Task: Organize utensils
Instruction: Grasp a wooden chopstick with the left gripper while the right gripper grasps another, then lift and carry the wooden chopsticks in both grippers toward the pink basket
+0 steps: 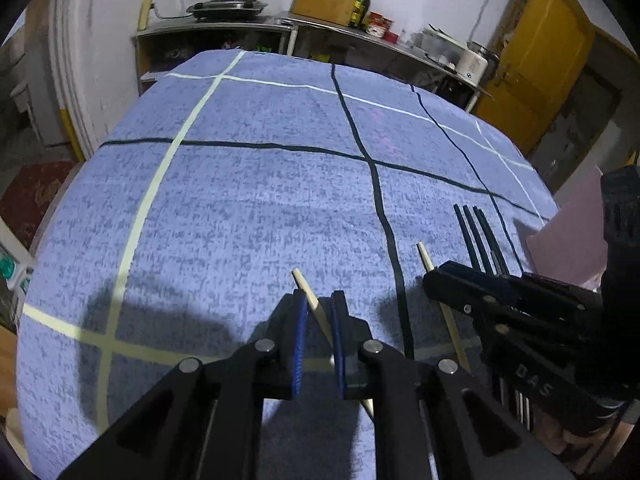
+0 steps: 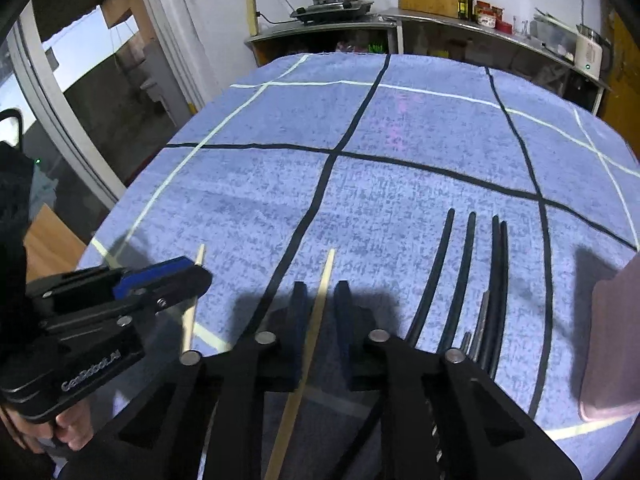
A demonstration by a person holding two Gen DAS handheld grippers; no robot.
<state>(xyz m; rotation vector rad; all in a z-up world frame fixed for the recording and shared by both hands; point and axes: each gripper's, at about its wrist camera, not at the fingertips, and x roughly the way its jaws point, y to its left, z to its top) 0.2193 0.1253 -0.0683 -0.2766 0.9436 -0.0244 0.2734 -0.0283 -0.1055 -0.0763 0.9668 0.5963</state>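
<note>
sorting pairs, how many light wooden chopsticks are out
2: one wooden chopstick in the left gripper, the other chopstick in the right gripper, left of the black chopsticks. More may be hidden.

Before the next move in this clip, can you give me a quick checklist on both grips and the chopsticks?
1. Left gripper jaws shut on a pale wooden chopstick: ok.
2. Right gripper jaws around the second pale wooden chopstick: ok; firmness of the pinch: cannot tell.
3. Both wooden sticks lie to the left of the black chopsticks: ok.
4. Wooden sticks lifted off the blue checked tablecloth: cannot tell.
5. Grippers apart, not touching: ok.
</note>
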